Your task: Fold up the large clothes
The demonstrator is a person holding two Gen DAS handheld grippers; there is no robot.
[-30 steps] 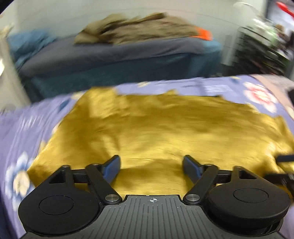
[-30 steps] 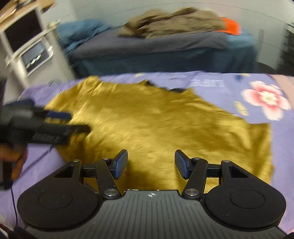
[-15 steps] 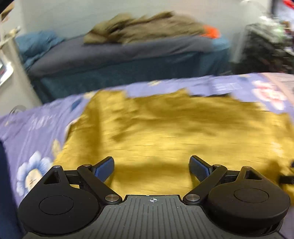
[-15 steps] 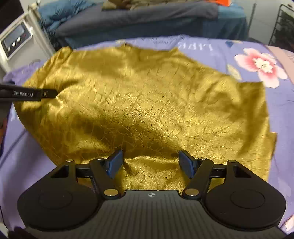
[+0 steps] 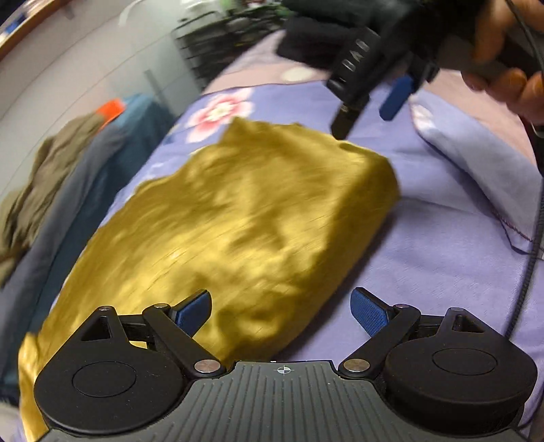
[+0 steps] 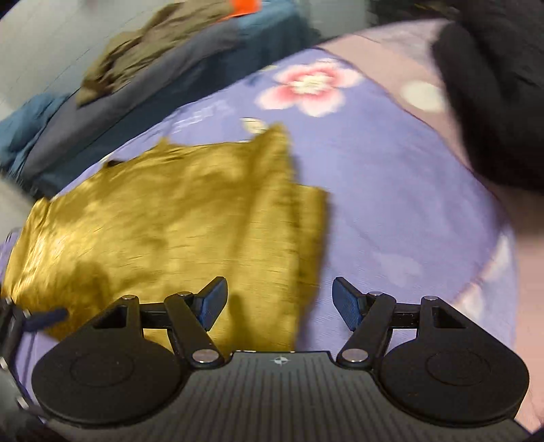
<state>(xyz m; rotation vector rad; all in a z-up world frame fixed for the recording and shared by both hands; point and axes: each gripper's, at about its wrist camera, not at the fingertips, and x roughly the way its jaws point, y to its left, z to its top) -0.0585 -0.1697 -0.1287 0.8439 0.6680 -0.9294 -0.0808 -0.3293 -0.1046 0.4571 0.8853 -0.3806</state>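
Observation:
A mustard-gold garment [image 5: 238,217] lies spread on the purple floral bedsheet [image 5: 425,210]; it also shows in the right wrist view [image 6: 170,217]. My left gripper [image 5: 282,311] is open and empty, low over the garment's near right edge. My right gripper [image 6: 278,304] is open and empty above the garment's near right edge. The right gripper also appears at the top of the left wrist view [image 5: 370,98], hand-held above the garment's far corner. Both views are blurred by motion.
A second bed with a grey cover [image 6: 142,78] holds a pile of olive clothes [image 6: 149,44] and an orange item [image 6: 244,6]. A dark garment [image 6: 493,102] lies at the sheet's right. A black rack [image 5: 217,44] stands beyond. A cable [image 5: 530,258] hangs at right.
Both cameras have swung sharply to the right and tilted. The garment now sits left in both views, and the right gripper has come into the left view's top. Both grippers stay open.

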